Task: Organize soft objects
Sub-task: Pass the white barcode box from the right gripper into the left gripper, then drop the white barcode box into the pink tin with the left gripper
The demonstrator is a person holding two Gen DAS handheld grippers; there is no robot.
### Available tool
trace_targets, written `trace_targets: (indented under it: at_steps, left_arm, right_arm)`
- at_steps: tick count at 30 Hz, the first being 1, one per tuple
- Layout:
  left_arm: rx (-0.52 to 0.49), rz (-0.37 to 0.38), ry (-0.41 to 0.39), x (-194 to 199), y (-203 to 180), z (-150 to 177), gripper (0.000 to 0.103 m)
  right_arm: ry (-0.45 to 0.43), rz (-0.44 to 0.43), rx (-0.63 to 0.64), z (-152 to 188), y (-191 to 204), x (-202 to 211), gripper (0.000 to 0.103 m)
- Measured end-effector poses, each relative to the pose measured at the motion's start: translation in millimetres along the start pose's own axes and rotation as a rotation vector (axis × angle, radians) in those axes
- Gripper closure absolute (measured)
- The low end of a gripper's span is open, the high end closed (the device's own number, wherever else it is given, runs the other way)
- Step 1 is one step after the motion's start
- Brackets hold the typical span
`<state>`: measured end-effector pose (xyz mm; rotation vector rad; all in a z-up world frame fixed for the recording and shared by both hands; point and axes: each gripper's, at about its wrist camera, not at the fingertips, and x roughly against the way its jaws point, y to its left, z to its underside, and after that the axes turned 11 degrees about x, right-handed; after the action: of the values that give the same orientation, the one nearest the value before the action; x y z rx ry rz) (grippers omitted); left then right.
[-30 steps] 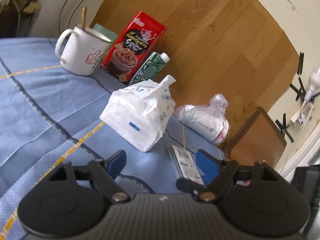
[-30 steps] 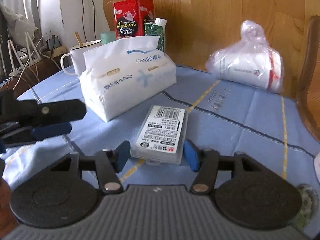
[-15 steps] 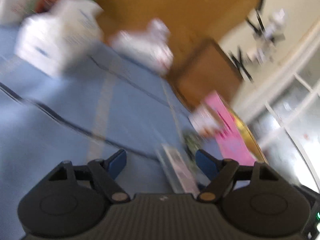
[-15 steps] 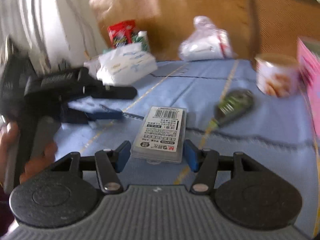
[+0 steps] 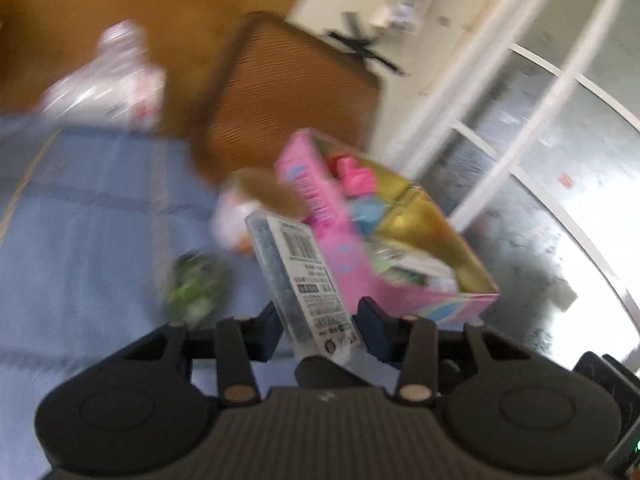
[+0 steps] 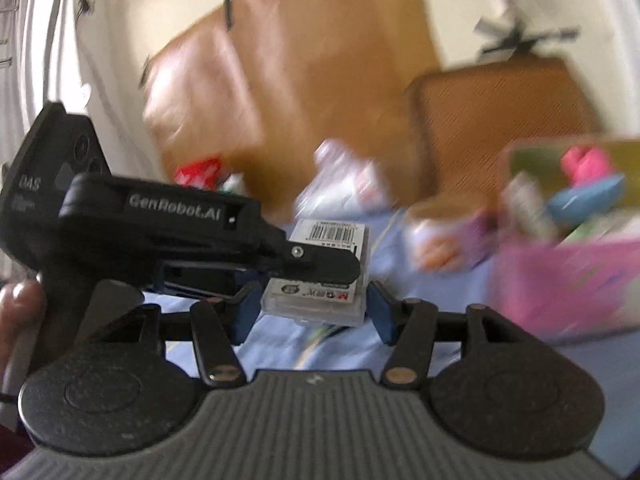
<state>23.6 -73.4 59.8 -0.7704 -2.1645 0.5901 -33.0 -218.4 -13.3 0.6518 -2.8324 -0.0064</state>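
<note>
Clear case between right tool pads

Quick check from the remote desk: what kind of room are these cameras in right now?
Most likely a lived-in home room, at a dining or work table. A blue tablecloth covers the table, a brown mesh-backed chair stands behind it, and a pink box of small items sits beside a glazed door.

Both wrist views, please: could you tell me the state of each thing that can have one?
Clear flat plastic case with barcode label: lifted, clamped by the right gripper.
Right gripper: fingers shut on the case.
Left gripper: fingers have just been closing around the case; contact unclear.
Pink cardboard box: open-topped, holding coloured items.
Lidded paper cup: upright, closed.
</note>
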Motion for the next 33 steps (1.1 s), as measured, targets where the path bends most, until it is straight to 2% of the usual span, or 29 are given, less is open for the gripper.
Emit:
trace_targets:
  at_steps: [4,9,12,14,16,17,18,20,23,27,30,33]
  left_arm:
    - [-0.116,0.041,0.040,-46.0,-50.6,-15.9,0.062]
    - [-0.209,0.069,0.104,-105.2,-96.8,-21.0,0.061]
    - [-0.215,0.042,0.108,-137.5,-107.6,-25.7,0.058]
    - [-0.198,0.026,0.107,-147.8,-106.1,-27.8,0.054]
    - [-0.199,-0.005,0.093,-150.9,-104.7,-28.0,0.048]
    - [-0.206,-0.013,0.083,-147.4,-103.3,-27.1,0.048]
    - [-0.220,-0.015,0.072,-142.0,-101.6,-25.9,0.048]
    - [-0.244,-0.015,0.035,-126.7,-97.4,-24.0,0.043]
    - [-0.255,-0.017,-0.010,-98.1,-84.2,-21.7,0.043]
    - [-0.203,-0.031,-0.058,-53.5,-48.8,-17.8,0.043]
    - [-0.130,-0.090,-0.112,-14.8,-5.9,-14.4,0.043]
    - [-0.019,-0.183,-0.159,16.4,44.5,-9.1,0.043]
  right_arm:
    - [-0.075,0.150,0.024,-10.5,-35.1,16.8,0.043]
    - [-0.095,0.297,-0.043,-13.8,-93.5,29.8,0.043]
    - [-0.065,0.361,-0.039,-13.8,-122.2,22.0,0.043]
    - [-0.019,0.472,0.024,-14.0,-129.8,7.4,0.043]
    - [0.062,0.572,0.078,-11.1,-145.0,-12.3,0.042]
    - [0.095,0.610,0.082,-9.1,-155.3,-17.2,0.042]
    - [0.093,0.647,0.068,-7.0,-160.5,-18.7,0.042]
    - [0.058,0.645,0.023,-4.0,-168.7,-7.8,0.042]
    - [-0.008,0.653,-0.031,0.1,-163.7,5.3,0.042]
    - [-0.096,0.645,-0.061,2.3,-143.4,26.9,0.042]
    - [-0.163,0.563,-0.070,-0.1,-120.1,42.5,0.042]
    - [-0.170,0.442,-0.047,-2.9,-90.8,41.6,0.042]
